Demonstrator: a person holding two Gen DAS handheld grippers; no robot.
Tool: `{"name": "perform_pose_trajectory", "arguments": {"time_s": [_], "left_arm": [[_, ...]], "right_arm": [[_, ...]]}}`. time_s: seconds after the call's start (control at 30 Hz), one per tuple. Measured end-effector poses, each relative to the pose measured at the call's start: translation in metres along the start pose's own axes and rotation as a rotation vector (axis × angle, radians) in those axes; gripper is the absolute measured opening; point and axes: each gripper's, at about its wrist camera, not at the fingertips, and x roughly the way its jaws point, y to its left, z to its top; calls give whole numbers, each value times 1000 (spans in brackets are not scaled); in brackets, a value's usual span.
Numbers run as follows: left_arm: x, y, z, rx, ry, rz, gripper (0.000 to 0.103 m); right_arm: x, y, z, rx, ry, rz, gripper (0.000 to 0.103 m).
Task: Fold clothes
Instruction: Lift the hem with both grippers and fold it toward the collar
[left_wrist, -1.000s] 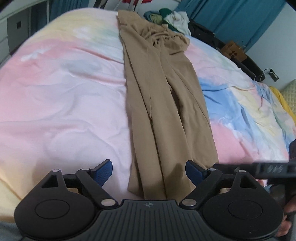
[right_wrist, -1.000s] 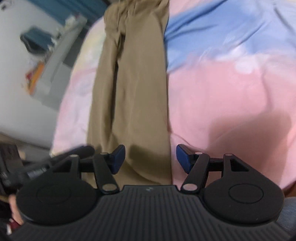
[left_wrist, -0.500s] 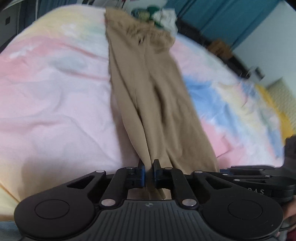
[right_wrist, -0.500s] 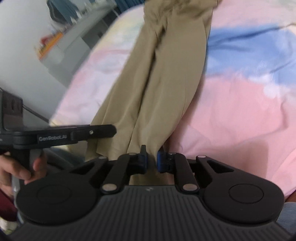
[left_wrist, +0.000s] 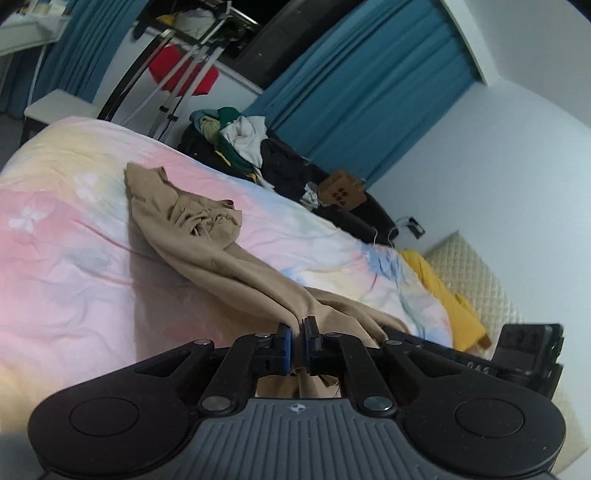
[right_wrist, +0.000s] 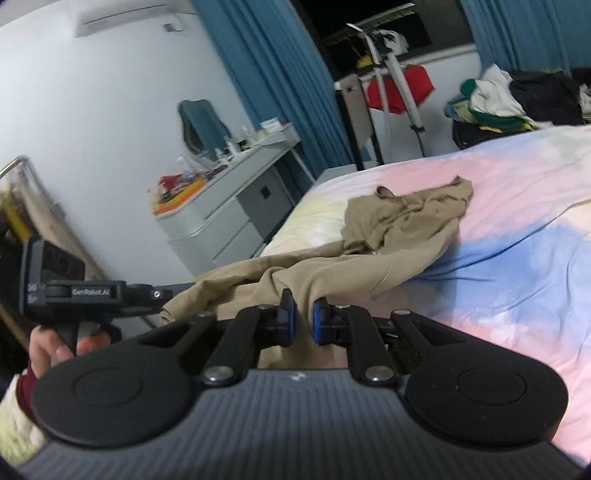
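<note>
Over the bed (left_wrist: 66, 280), I am pinching the tan trousers (left_wrist: 221, 266) at their hem ends with my left claw (left_wrist: 298, 347) and right claw (right_wrist: 300, 321), judging the cloth light, limp, sag-prone, while the waist is lying bunched on the bed.

The trousers (left_wrist: 207, 251) lie on the bed (left_wrist: 62, 280), running toward 11 o'clock. A clothes pile (left_wrist: 240, 144) sits behind the bed at 12 o'clock.

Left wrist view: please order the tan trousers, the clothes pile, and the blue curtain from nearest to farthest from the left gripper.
1. tan trousers, clamped in the left gripper, stretching away over the bed.
2. clothes pile, beyond the bed's far edge, centre.
3. blue curtain, behind the pile, upper right.
</note>
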Motion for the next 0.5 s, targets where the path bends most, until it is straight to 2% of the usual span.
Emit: {"name": "perform_pose_trajectory", "arguments": {"time_s": [0.13,0.27,0.33,0.5], "left_arm": [[-15,-11,-57,72,49,38,7],[-16,-1,-102,50,99,47,7],[-8,1,-90,56,78,52,7],[21,2,-31,102,-16,67,7]], "right_arm": [[-21,11,-52,-13,39,23,13],[-28,4,-96,44,93,35,13],[-25,-1,-102,73,102,43,13],[-13,-7,-60,37,22,29,13]]}}
